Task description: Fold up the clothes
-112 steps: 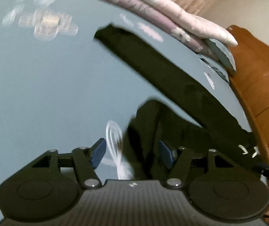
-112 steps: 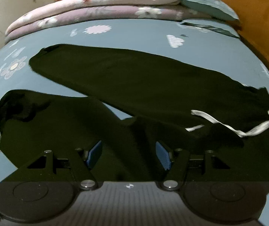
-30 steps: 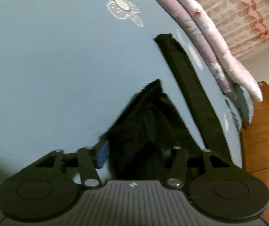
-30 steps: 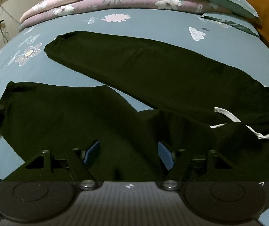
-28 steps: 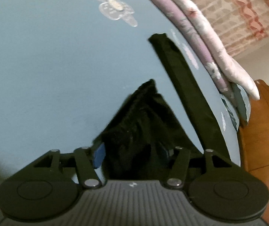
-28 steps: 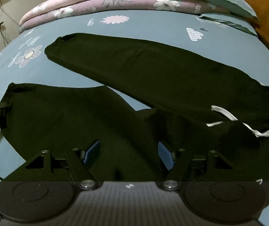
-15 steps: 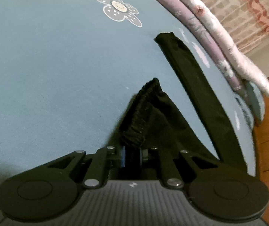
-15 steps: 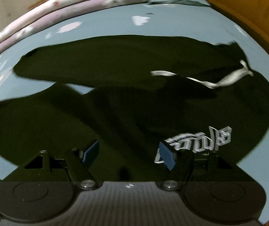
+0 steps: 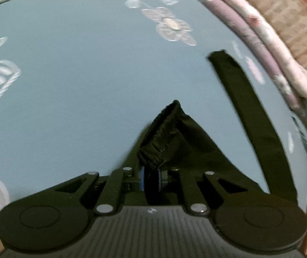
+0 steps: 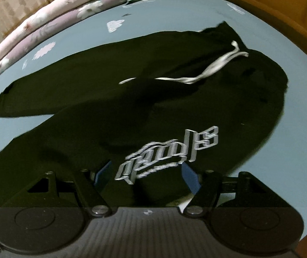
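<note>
Black sweatpants lie spread on the blue bed sheet, with a white drawstring at the waist and a silver logo on the near leg. My left gripper is shut on the elastic cuff of the near leg. The far leg stretches away to the right. My right gripper is open, low over the logo on the upper leg, with cloth between its jaws.
The sheet carries pale flower prints. Folded pink and purple quilts lie along the far edge; they also show in the right wrist view. An orange wooden bed frame borders the right side.
My left gripper closed on the near leg's cuff about half a second ago and still holds it. My right gripper swung right along the pants, from the legs to the logo near the waist.
</note>
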{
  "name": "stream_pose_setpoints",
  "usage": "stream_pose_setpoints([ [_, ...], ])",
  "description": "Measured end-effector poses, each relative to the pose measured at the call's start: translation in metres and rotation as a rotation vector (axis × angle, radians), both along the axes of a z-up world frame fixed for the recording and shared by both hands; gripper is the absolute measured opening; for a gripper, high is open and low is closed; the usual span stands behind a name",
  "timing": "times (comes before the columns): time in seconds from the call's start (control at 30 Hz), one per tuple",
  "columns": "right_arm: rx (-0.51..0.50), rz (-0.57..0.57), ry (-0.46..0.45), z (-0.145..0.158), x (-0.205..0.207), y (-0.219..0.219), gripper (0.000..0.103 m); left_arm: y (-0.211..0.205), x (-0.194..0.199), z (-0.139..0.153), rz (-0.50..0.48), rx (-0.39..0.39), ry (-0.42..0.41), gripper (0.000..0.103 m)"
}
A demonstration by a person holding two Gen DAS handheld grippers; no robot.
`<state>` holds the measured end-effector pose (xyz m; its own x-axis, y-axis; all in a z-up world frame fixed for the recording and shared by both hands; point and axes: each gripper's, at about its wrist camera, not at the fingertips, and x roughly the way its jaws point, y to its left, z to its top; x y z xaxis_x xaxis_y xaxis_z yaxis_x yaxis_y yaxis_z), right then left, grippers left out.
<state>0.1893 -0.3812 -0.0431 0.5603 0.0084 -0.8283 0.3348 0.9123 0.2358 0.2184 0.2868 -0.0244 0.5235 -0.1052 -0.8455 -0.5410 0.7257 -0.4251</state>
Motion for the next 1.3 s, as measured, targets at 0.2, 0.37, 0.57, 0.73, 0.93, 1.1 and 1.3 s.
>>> stream_pose_setpoints([
  [0.2, 0.051, -0.053, 0.011, -0.009, -0.010, -0.033, 0.075, 0.002, -0.021, -0.014, 0.059, 0.039, 0.091, 0.009],
  [0.37, 0.125, -0.126, 0.012, -0.024, -0.017, -0.069, 0.075, -0.005, -0.026, -0.021, 0.081, 0.070, 0.120, 0.009],
  [0.57, 0.341, -0.284, -0.041, -0.054, -0.035, -0.118, 0.065, -0.010, -0.025, -0.030, 0.107, 0.079, 0.153, 0.010],
  [0.73, 0.353, -0.302, -0.094, -0.060, -0.031, -0.129, 0.049, -0.014, -0.020, -0.029, 0.106, 0.095, 0.173, 0.011],
  [0.93, 0.281, -0.276, -0.044, -0.058, -0.023, -0.130, 0.008, -0.016, -0.019, -0.025, 0.103, 0.101, 0.185, 0.012],
  [1.1, 0.230, -0.222, -0.008, -0.038, -0.029, -0.136, 0.007, -0.015, -0.027, -0.022, 0.091, 0.077, 0.213, 0.013],
  [1.3, 0.170, -0.194, 0.061, -0.023, -0.037, -0.139, 0.007, -0.015, -0.034, -0.029, 0.072, 0.064, 0.265, 0.019],
])
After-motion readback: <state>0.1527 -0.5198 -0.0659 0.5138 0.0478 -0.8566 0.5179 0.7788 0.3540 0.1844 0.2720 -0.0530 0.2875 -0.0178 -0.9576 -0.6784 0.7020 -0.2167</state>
